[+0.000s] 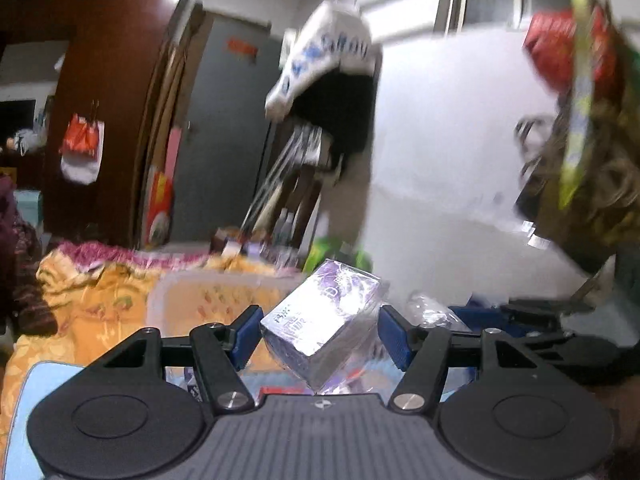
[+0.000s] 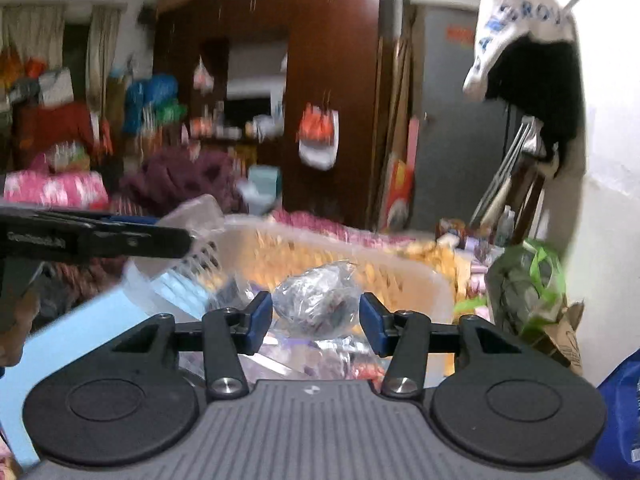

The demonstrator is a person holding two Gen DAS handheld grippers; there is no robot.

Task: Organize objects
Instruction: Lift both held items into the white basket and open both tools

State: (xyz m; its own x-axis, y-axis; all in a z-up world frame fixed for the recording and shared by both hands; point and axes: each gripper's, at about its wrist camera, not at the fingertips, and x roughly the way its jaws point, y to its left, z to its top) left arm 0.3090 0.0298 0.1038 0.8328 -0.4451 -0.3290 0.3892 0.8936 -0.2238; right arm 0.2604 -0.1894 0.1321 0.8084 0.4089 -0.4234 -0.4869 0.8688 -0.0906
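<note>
In the left wrist view my left gripper (image 1: 320, 330) holds a purple and white wrapped box (image 1: 322, 320) tilted between its blue pads, lifted above a clear plastic bin (image 1: 188, 300). My right gripper shows there at the right edge (image 1: 552, 320). In the right wrist view my right gripper (image 2: 316, 322) is shut on a crinkled clear plastic bag (image 2: 316, 300) with dark contents, held over the same bin (image 2: 424, 284). The left gripper (image 2: 96, 236) crosses the left side there, with a clear wrapped item at its tip.
The bin sits on a bed with an orange floral cover (image 1: 88, 288). More wrapped packets lie in the bin (image 2: 320, 352). A green bag (image 2: 528, 284) stands at the right by the white wall. A dark wardrobe (image 2: 332, 80) stands behind.
</note>
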